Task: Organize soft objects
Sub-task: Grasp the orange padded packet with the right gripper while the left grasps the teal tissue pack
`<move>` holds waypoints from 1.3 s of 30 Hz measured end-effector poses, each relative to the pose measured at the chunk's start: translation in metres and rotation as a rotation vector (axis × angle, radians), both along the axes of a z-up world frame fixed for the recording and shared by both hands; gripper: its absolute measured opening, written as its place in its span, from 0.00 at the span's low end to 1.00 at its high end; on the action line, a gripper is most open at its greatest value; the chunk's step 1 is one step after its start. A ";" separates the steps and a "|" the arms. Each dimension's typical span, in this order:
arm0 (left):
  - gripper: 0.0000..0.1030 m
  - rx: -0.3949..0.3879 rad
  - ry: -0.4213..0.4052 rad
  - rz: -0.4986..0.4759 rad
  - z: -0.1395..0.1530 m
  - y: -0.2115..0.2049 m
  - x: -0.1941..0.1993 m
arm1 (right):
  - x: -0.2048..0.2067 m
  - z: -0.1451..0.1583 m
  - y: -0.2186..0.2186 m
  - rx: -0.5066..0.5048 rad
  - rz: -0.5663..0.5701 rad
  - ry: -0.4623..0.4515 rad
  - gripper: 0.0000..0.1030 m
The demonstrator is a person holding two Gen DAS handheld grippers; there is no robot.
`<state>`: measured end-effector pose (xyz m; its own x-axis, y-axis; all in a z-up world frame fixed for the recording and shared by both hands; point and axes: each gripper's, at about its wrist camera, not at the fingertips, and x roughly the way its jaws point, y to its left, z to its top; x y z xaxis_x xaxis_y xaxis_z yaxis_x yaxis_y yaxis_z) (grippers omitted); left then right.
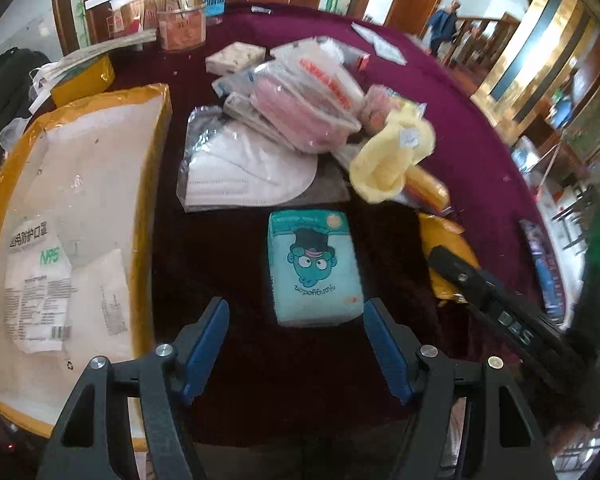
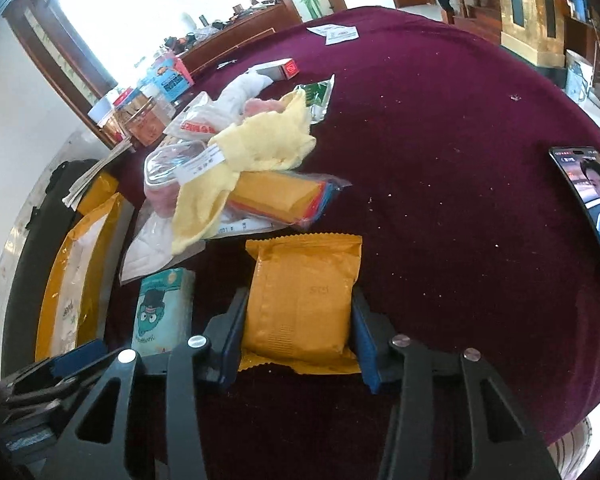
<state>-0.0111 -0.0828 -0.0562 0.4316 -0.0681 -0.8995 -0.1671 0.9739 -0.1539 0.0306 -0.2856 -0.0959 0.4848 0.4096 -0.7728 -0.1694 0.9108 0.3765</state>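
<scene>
A teal tissue pack (image 1: 314, 268) with a cartoon face lies on the dark red tablecloth (image 1: 480, 128). Its near end sits between the blue fingertips of my left gripper (image 1: 294, 304), which is open with a gap on the left side. In the right wrist view, my right gripper (image 2: 298, 300) is shut on an orange foil packet (image 2: 300, 272), a pad against each side. The teal tissue pack (image 2: 164, 308) lies just left of it. A yellow cloth (image 2: 256, 144) tops the pile of bagged soft goods behind.
A yellow-edged open box (image 1: 156, 128) holding N95 mask packs lies at the left. Bagged white masks (image 1: 244, 168) and pink masks (image 1: 308, 108) are heaped mid-table. A jar (image 1: 182, 24) stands at the back. A lit phone (image 2: 592, 200) lies at the right edge.
</scene>
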 end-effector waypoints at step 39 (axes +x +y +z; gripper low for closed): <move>0.54 0.145 -0.155 -0.004 -0.032 -0.027 0.012 | -0.012 -0.004 0.005 -0.020 -0.024 -0.089 0.46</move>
